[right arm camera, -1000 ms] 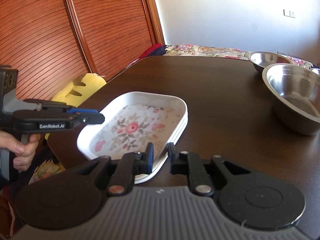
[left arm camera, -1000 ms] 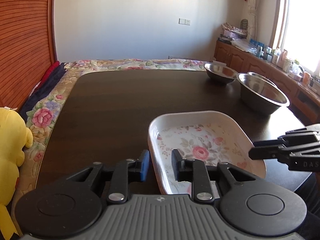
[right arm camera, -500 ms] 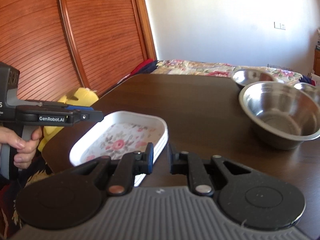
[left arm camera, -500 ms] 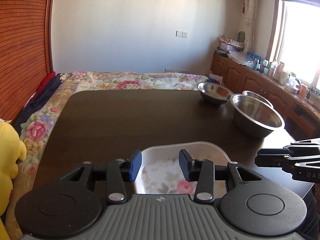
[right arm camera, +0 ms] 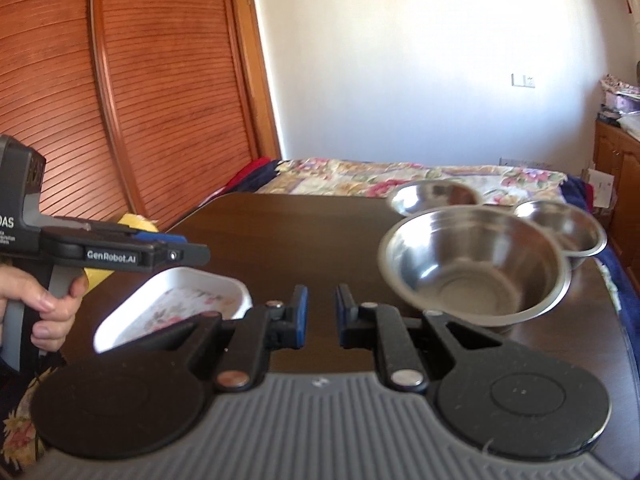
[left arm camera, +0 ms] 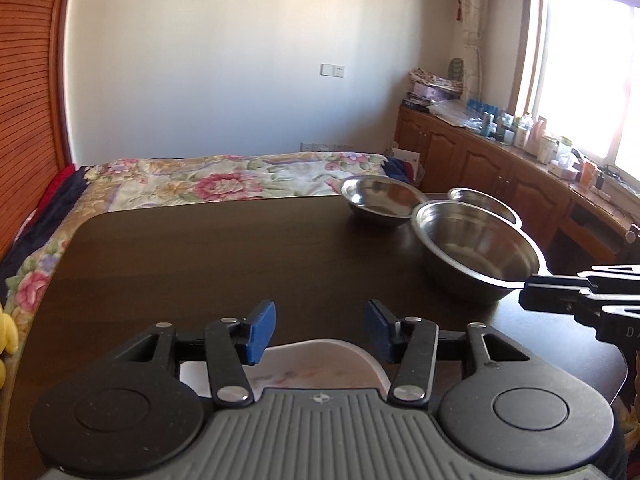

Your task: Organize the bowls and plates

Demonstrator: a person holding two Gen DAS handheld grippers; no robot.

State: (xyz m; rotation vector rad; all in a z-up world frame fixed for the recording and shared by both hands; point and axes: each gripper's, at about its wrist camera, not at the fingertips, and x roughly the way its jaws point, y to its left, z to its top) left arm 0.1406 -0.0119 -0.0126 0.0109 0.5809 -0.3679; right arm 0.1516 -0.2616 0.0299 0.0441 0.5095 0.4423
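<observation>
A white rectangular dish with a flower print lies at the near left corner of the dark table. In the left wrist view only its far rim shows. My left gripper hovers above that rim, its jaws opening with nothing between them. To the right stand a large steel bowl and two smaller steel bowls behind it. My right gripper is shut and empty, just left of the large bowl.
Beyond the table's far edge lies a bed with a floral quilt. A yellow plush toy sits off the table's left side, wooden slatted doors behind it. A cabinet crowded with bottles runs along the right wall.
Both grippers have drawn back and upward from the floral dish, which has slid low in both views. The left jaws have spread wider. The right jaws look unchanged.
</observation>
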